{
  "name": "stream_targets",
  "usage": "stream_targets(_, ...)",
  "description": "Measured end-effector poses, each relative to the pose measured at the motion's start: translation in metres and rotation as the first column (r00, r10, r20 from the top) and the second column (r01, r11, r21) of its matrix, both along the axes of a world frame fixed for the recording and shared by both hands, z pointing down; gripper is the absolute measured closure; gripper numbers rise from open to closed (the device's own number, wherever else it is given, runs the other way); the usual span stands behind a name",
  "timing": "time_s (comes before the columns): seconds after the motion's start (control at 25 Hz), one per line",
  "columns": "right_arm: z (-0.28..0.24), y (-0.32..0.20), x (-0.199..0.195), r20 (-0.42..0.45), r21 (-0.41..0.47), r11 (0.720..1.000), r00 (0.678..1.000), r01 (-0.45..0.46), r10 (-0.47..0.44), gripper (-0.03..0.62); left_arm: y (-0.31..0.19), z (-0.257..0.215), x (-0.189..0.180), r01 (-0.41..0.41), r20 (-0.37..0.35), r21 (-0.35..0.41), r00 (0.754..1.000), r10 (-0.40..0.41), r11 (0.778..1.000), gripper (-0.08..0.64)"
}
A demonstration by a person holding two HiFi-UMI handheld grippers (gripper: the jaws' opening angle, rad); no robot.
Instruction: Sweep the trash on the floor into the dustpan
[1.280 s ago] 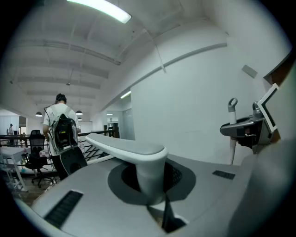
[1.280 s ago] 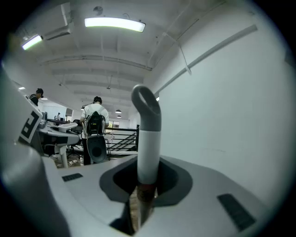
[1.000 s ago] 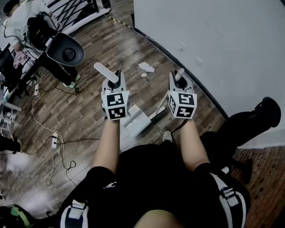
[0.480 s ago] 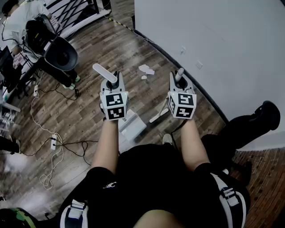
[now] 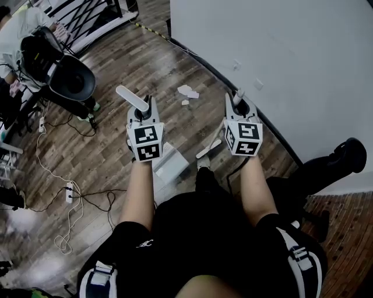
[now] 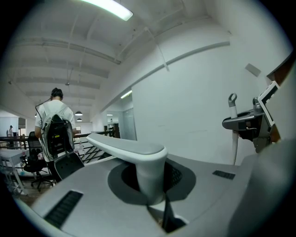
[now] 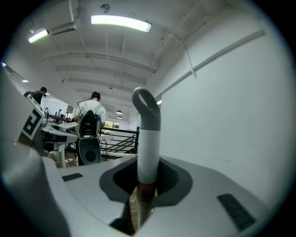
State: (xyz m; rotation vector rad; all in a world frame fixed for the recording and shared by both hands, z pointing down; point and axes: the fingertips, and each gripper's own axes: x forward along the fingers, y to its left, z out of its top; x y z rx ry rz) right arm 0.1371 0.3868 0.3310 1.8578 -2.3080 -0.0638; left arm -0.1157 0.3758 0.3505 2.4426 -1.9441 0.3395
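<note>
The trash – a few pale scraps of paper – lay on the wooden plank floor, far from me and close to the foot of the white wall that ran along the right side of the room. It was well apart from the dustpan, which sat nearer to me on the boards, just below my left gripper and partly covered by it, so I could not tell whether anything was inside.

My left gripper was clenched on the dustpan's handle. The handle rose upright between the jaws, then bent over into a long flat grip pointing far and to the left. My right gripper was clamped round the broom. Its stick stood nearly upright through the jaws, the hanging loop on top – close to the wall. The lower end slanted down and leftward to the floor just beside the dustpan.

Further out on the far left stood a black office chair, with a person in a white top beyond it and a black railing behind. White cables and a power strip trailed over the floor on the near left.
</note>
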Motion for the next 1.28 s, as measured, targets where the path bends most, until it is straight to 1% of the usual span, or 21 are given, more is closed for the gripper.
stream_targets(0.16, 0.012, -0.037, 0.008, 0.008, -0.015, 1.0, 1.0, 0.016, -0.016, 0.523, -0.041, 0.006, 0.008, 0.012, 0.019, -0.016, 1.0, -0.012, 1.0, 0.535)
stream_targets(0.36, 0.018, -0.091, 0.019, 0.013, -0.054, 0.995, 0.997, 0.083, -0.082, 0.523, -0.097, 0.008, 0.017, 0.038, 0.043, -0.047, 0.998, -0.036, 0.998, 0.535)
stream_targets(0.64, 0.019, -0.176, 0.045, 0.055, -0.041, 0.99, 0.989, 0.136, -0.134, 0.523, -0.183, -0.007, 0.04, 0.084, 0.07, -0.022, 0.994, -0.083, 0.996, 0.535)
stream_targets(0.76, 0.022, -0.214, 0.055, 0.065, -0.044, 0.984, 0.983, 0.173, -0.17, 0.523, -0.224, -0.013, 0.053, 0.108, 0.076, -0.01, 0.991, -0.107, 0.994, 0.534)
stream_targets(0.92, 0.025, -0.255, 0.065, 0.061, -0.04, 0.972, 0.971, 0.232, -0.229, 0.523, -0.266, -0.025, 0.061, 0.162, 0.054, 0.014, 0.985, -0.162, 0.987, 0.534)
stream_targets(1.16, 0.019, -0.303, 0.073, 0.037, 0.007, 0.954, 0.953, 0.301, -0.301, 0.523, -0.326, -0.034, 0.049, 0.234, 0.009, 0.046, 0.972, -0.234, 0.971, 0.535)
stream_targets(1.28, 0.022, -0.325, 0.073, 0.016, -0.004, 0.952, 0.952, 0.307, -0.307, 0.523, -0.356, -0.032, 0.039, 0.256, -0.016, 0.044, 0.967, -0.256, 0.966, 0.534)
